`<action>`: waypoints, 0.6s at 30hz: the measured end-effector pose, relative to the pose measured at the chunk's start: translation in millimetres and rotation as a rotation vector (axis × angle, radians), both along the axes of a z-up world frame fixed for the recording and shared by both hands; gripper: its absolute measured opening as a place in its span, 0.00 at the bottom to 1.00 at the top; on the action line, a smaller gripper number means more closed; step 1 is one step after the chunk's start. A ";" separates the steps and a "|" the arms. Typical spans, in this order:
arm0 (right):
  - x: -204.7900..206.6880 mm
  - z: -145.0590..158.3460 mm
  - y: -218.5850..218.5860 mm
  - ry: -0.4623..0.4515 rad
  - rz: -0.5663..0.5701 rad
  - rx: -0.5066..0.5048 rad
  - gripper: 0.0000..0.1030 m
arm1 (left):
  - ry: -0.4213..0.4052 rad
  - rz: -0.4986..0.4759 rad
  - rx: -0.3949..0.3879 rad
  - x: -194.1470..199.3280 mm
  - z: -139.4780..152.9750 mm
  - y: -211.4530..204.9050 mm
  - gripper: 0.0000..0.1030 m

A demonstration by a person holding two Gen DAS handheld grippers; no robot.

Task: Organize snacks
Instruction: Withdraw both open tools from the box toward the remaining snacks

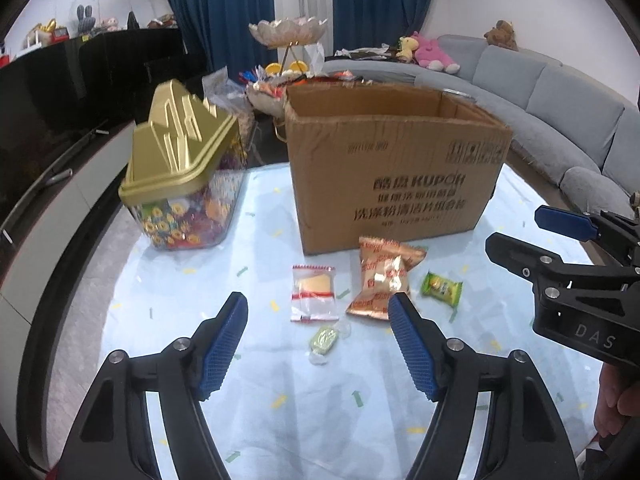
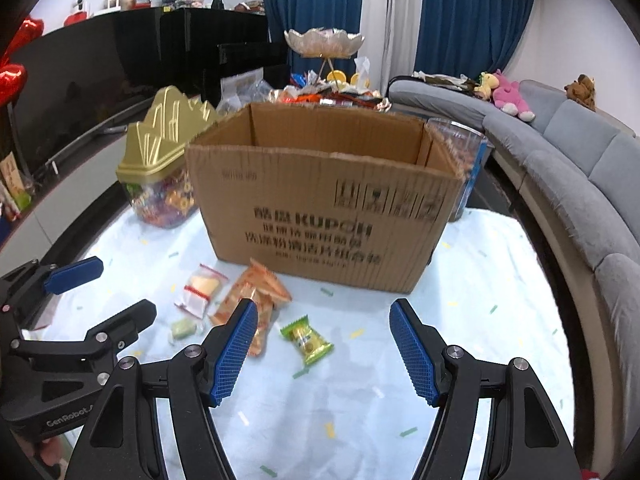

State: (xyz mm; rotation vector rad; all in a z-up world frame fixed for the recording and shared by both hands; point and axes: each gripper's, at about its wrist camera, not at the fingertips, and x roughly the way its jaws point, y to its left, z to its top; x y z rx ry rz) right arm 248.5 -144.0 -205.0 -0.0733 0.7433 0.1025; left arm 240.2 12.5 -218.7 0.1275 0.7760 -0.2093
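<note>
An open cardboard box (image 1: 392, 168) (image 2: 320, 216) stands on the light blue tablecloth. In front of it lie a clear-wrapped cake (image 1: 313, 294) (image 2: 200, 286), an orange packet (image 1: 382, 276) (image 2: 256, 300), a green wrapped snack (image 1: 442, 286) (image 2: 307, 339) and a small pale green candy (image 1: 326, 338) (image 2: 182, 327). My left gripper (image 1: 318, 300) (image 2: 126, 286) hovers open above the cake and the candy, touching nothing. My right gripper (image 2: 324, 307) (image 1: 514, 226) is open too, with the green snack just below its span and the orange packet beside its left finger.
A clear candy jar with a gold lid (image 1: 180, 184) (image 2: 160, 184) stands left of the box. A clear tub (image 2: 464, 168) sits behind the box's right corner. A tiered dish (image 1: 288, 32) with sweets is behind. A grey sofa (image 2: 580, 184) curves along the right.
</note>
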 end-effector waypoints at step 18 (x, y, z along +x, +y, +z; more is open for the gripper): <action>12.3 -55.0 13.3 0.039 0.057 -0.023 0.67 | 0.065 -0.039 -0.012 16.9 -51.5 6.5 0.64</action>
